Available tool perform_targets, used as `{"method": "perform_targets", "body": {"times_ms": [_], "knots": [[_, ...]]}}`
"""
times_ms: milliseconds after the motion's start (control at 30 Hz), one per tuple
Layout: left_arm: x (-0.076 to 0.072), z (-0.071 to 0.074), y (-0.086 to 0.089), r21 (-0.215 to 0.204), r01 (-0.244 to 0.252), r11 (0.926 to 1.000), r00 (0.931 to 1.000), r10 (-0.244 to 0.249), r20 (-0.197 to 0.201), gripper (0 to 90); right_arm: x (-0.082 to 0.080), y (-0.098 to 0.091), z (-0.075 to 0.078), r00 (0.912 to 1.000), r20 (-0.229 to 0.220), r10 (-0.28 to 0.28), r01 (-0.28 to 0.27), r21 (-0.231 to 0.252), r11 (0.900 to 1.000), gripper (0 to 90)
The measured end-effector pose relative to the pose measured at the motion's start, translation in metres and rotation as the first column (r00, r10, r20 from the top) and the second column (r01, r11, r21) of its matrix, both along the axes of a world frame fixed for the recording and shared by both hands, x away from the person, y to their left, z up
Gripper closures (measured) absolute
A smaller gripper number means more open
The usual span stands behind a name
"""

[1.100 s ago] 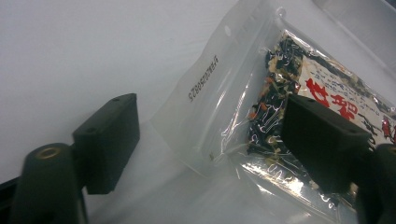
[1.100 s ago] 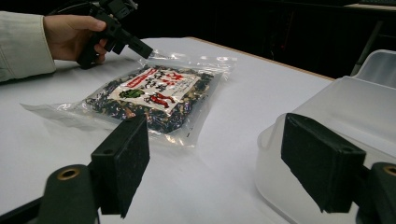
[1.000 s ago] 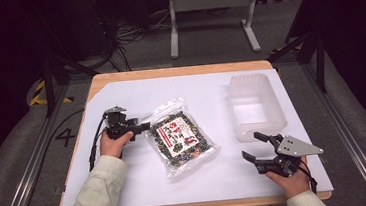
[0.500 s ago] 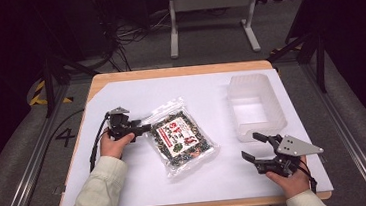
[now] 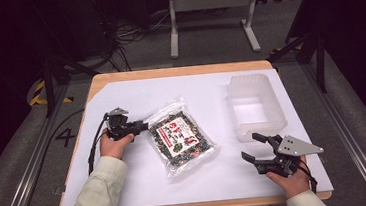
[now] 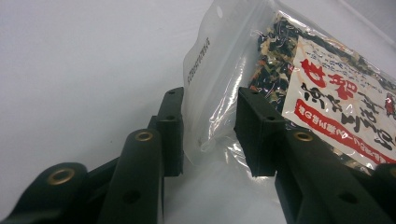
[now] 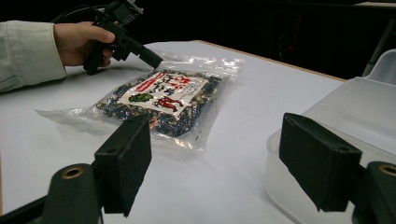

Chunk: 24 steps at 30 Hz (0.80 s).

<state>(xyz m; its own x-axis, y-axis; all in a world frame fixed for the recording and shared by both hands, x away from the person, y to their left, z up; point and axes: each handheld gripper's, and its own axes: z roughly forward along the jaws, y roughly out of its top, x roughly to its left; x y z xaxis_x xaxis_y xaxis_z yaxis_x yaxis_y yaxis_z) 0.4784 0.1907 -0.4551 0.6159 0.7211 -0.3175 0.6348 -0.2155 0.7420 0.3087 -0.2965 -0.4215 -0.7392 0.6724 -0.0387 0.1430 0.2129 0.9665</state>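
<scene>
Jaws of your left gripper [image 6: 208,135] stand parted, one on each side of the clear top corner of the dried-mix packet [image 6: 299,88]; the film sits in the gap and no pinch shows yet. That corner is empty plastic above the contents, so it looks like the sensible place to bite: flat, thin, nothing to crush.

In the high view the left gripper [image 5: 143,126] lies low at the packet's [image 5: 181,137] left upper edge, hand resting on the white table sheet [image 5: 143,187]. A low approach suits a packet lying flat; the lower jaw has to slip under the film.

The packet lies label up near the middle of the sheet, turned at an angle, well apart from the translucent plastic tub [image 5: 256,105] at the right.

Your right gripper [image 5: 255,147] waits near the front right edge, jaws wide and holding nothing, just in front of the tub's near end. From the right gripper view its jaws [image 7: 212,168] point across at the packet [image 7: 161,98], tub wall [image 7: 327,121] close by its right jaw. Likely kept clear so the left can work alone, or ready to steady the tub.

Judgement: close on the corner, lift, carry right to the tub. A corner hold will let the bag hang and swing.
</scene>
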Motion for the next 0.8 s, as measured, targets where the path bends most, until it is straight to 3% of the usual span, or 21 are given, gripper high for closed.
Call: {"method": "perform_targets", "body": {"times_ms": [100, 167, 267, 533, 800], "knots": [[-0.001, 0.001, 0.001, 0.002, -0.004, 1.0, 1.0, 0.004, -0.003, 73.6, 0.0, 0.0, 0.0, 1.0, -0.003, 0.003, -0.003, 0.003, 1.0, 25.7], [-0.001, 0.0, 0.002, 0.025, -0.012, 0.9996, 0.9999, 0.012, -0.011, 85.2, 0.0, 0.0, 0.0, 1.0, 0.0, 0.005, -0.005, 0.002, 1.0, 25.8], [0.0, -0.001, 0.004, -0.002, -0.009, 1.0, 0.9997, 0.009, -0.021, 86.9, 0.0, 0.0, 0.0, 1.0, -0.003, 0.005, -0.005, 0.002, 1.0, 25.8], [-0.003, 0.004, 0.004, 0.01, -0.007, 0.9999, 0.9999, 0.007, -0.015, 89.4, 0.0, 0.0, 0.0, 0.9998, -0.016, 0.01, -0.01, 0.001, 1.0, 28.7], [-0.011, 0.023, 0.007, -0.065, -0.002, 0.9979, 0.9987, 0.005, 0.051, 89.6, -0.001, 0.0, 0.002, 0.9995, -0.03, 0.007, -0.008, -0.005, 1.0, 31.7]]}}
